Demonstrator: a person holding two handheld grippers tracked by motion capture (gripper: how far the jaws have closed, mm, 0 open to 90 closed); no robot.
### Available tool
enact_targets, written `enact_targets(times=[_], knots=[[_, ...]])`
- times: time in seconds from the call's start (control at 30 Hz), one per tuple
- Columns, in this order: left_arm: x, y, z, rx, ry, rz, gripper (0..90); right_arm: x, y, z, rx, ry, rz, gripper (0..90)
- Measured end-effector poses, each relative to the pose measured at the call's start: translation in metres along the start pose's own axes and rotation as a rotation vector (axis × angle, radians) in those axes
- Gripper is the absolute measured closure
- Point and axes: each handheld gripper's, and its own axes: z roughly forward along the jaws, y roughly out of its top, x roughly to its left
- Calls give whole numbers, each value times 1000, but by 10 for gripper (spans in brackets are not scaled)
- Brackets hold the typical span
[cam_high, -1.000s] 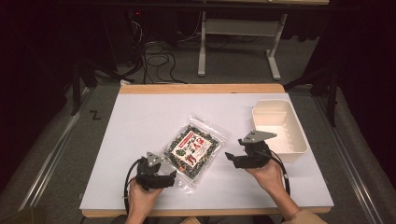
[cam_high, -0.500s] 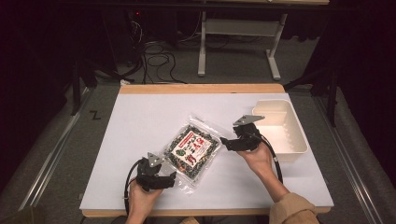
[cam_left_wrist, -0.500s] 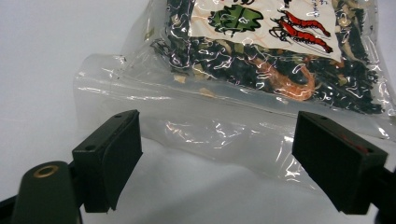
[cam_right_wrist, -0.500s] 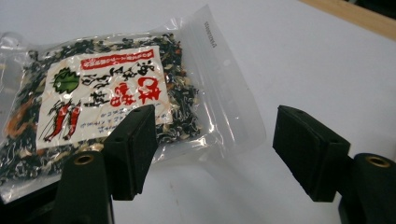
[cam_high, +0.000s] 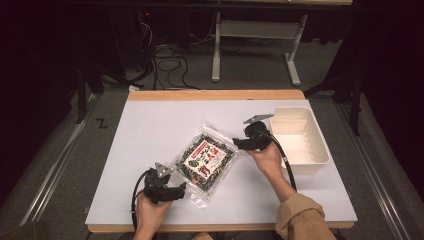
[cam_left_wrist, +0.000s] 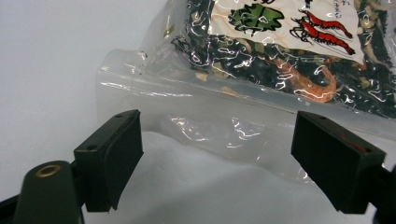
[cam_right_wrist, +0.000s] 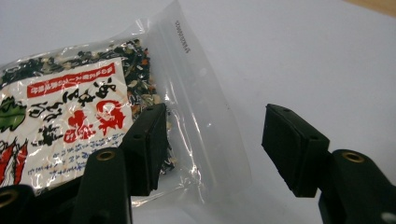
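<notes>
We see 2 grippers at opposite edges of a clear food packet (cam_high: 205, 161) lying flat near the middle of the white table (cam_high: 150, 130).

Taking the packet as our landmark: the left gripper (cam_high: 181, 190) sits at its near corner, jaws spread wide with the packet's empty clear edge (cam_left_wrist: 196, 126) just ahead of them. The right gripper (cam_high: 237, 144) is at its far-right side, jaws also apart, 1 jaw over the clear sealed margin (cam_right_wrist: 201, 116) and the other over bare table. We note a white tray (cam_high: 320, 150) well to the packet's right.
</notes>
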Motion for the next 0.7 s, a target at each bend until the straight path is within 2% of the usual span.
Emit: enact_targets(times=[0.03, 0.33, 0.43, 0.7], knots=[[0, 0, 0, -4, 1, -2, 173, -3, -1, 4, 11, 7, 23, 411], [1, 0, 1, 6, 4, -4, 174, -11, -4, 19, 66, 11, 84, 391], [0, 0, 2, 8, 6, -3, 174, -11, -5, 23, 72, 30, 106, 397], [1, -1, 2, 8, 0, 0, 180, -8, -8, 35, 115, 77, 115, 433]])
